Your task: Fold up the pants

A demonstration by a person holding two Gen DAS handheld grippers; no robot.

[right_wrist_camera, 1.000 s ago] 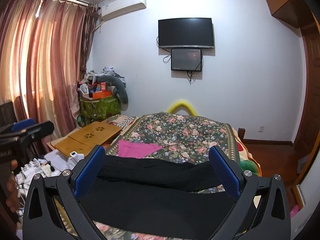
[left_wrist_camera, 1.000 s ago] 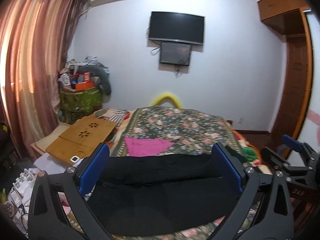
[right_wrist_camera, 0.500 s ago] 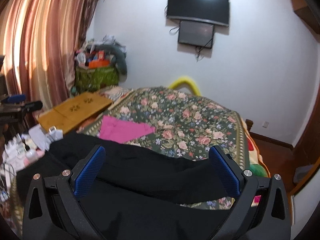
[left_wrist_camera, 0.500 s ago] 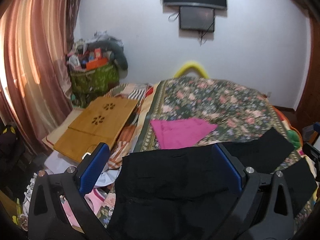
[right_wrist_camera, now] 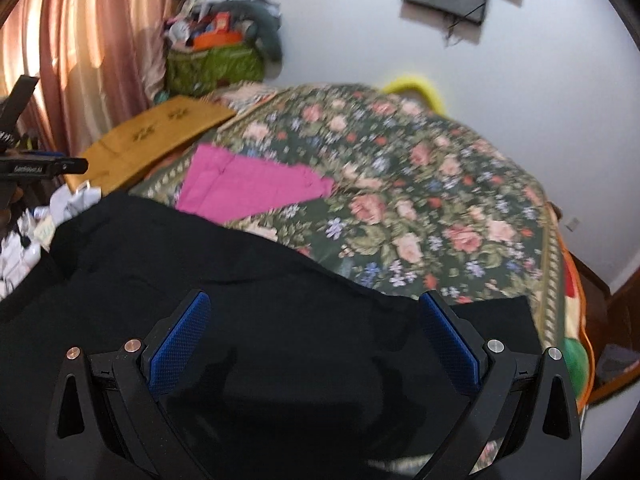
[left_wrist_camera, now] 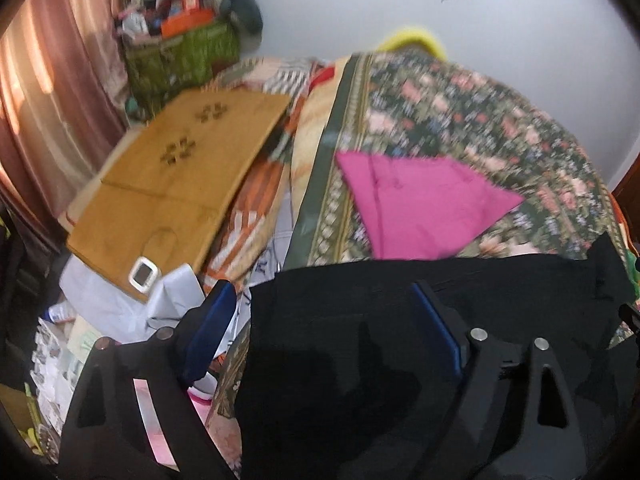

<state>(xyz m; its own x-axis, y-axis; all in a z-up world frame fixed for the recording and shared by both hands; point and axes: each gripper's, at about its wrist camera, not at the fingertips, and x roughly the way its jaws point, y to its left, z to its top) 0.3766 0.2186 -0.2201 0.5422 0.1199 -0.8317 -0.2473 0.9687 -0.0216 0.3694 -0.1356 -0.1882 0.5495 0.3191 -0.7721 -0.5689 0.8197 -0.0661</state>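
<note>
Left wrist view: your left gripper (left_wrist_camera: 324,336) and right gripper (right_wrist_camera: 316,340) both gape wide above the black pants (right_wrist_camera: 248,280), spread just nearer than the pink cloth (right_wrist_camera: 248,184), likely lining up a fold.

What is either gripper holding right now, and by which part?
Nothing. The left gripper and right gripper both have jaws wide open above the black pants, no fabric pinched between them.

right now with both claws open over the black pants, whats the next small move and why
Probably lower both claws and close them on the near edge of the black pants. The left claw and right claw both stand open above the fabric, gripping nothing, and the pants lie spread across the floral bedspread, not yet folded. A hold on each side is needed first.
</note>
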